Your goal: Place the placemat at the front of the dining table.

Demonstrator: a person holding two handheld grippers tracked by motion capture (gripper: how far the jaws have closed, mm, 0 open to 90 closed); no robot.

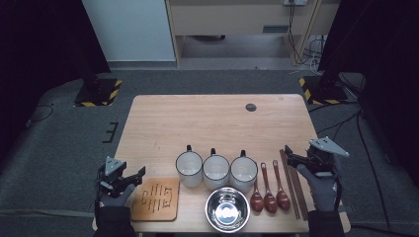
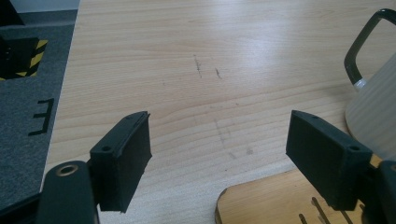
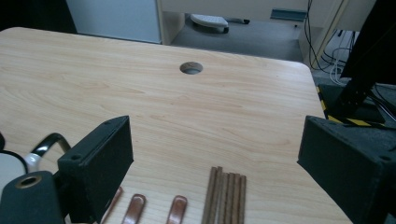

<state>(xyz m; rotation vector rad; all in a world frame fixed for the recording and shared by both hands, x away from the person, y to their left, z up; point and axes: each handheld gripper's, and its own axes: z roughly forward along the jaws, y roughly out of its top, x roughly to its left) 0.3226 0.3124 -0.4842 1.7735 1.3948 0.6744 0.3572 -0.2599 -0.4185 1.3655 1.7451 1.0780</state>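
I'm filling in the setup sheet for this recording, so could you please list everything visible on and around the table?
table: one, light wood, centre, with a round hole near its far edge
mugs: three, white with dark handles, in a row near the front
bowl: one, shiny metal, front edge, below the mugs
spoons: three, reddish-brown, right of the mugs
chopsticks: a bundle, brown, right of the spoons
trivet: one, slotted wood, front left
left gripper: black, jaws open, over the front left corner
right gripper: black, jaws open, above the chopsticks' far ends
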